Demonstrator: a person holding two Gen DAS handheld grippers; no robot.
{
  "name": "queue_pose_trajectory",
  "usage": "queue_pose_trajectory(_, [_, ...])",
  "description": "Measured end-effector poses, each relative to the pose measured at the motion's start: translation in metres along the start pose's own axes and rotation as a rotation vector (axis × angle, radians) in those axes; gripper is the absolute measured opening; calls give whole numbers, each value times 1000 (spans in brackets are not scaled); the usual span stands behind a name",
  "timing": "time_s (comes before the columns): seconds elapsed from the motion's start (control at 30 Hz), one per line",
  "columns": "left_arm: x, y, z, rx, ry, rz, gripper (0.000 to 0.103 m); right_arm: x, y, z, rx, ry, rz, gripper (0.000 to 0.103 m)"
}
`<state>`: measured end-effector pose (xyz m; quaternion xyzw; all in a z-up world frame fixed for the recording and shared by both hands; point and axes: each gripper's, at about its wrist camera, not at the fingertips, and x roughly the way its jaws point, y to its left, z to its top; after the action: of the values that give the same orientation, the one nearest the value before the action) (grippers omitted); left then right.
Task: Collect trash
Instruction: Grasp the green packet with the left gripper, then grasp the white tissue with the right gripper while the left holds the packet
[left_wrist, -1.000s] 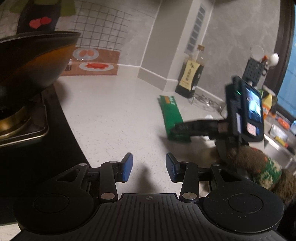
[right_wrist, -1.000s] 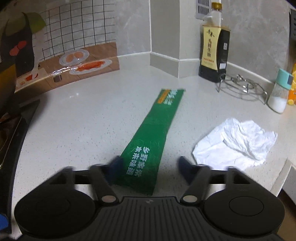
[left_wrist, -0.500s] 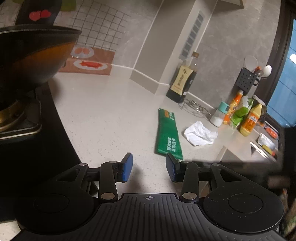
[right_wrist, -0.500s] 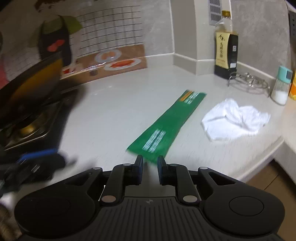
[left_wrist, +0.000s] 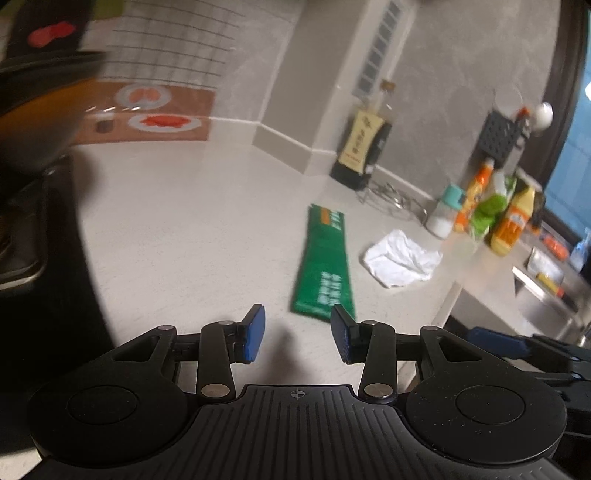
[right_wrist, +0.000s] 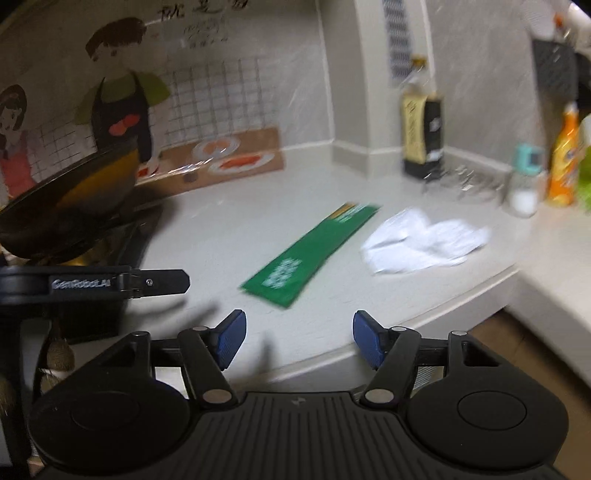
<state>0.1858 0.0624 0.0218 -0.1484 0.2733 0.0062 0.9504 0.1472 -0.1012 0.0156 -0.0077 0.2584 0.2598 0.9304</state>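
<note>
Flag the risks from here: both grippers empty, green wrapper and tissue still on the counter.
1. The green wrapper lies flat on the counter, so the open right gripper may slide over it.
2. The crumpled tissue sits near the counter edge and could get pushed off.
3. The left gripper is close alongside; they might collide.

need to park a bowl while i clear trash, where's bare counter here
Bare counter lies between the stove and the green wrapper, back to the wall corner. It is crowded right of the crumpled paper, where bottles and a wire rack stand.
</note>
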Motion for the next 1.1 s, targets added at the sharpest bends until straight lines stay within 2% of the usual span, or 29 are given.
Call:
queue_pose_trajectory(0.17, [33,-47,31,179,60,12,44,1,-36,-12,-1,-28,-94,67])
queue_pose_trajectory(0.27, [63,-69,58,256,86,57,45,2,-61,-22,-4,-36,-125,70])
queue_pose_trajectory(0.33, [89,-77,73,270,97,110,44,7,-80,-28,19,-21,-118,72])
queue_pose_trajectory(0.4, [119,-83,83,270,129,120,44,11,-97,-33,35,0,-114,72])
queue_pose_trajectory(0.5, [156,-85,89,261,171,157,45,15,-117,-42,31,38,-118,74])
queue_pose_trajectory(0.6, [176,-89,87,291,191,177,45,17,-134,-53,22,72,-123,74])
queue_pose_trajectory(0.7, [189,-93,81,357,216,231,46,18,-149,-61,21,84,-144,76])
queue_pose_trajectory(0.8, [199,-93,75,371,255,219,52,21,-157,-64,35,91,-165,78])
queue_pose_trajectory(0.9, [199,-89,73,373,224,194,52,21,-159,-62,54,83,-155,84])
queue_pose_trajectory(1.03, [187,-79,74,321,226,148,37,15,-153,-47,63,28,-153,86])
queue_pose_trajectory(1.1, [170,-75,70,306,237,124,36,14,-149,-33,45,-16,-175,86])
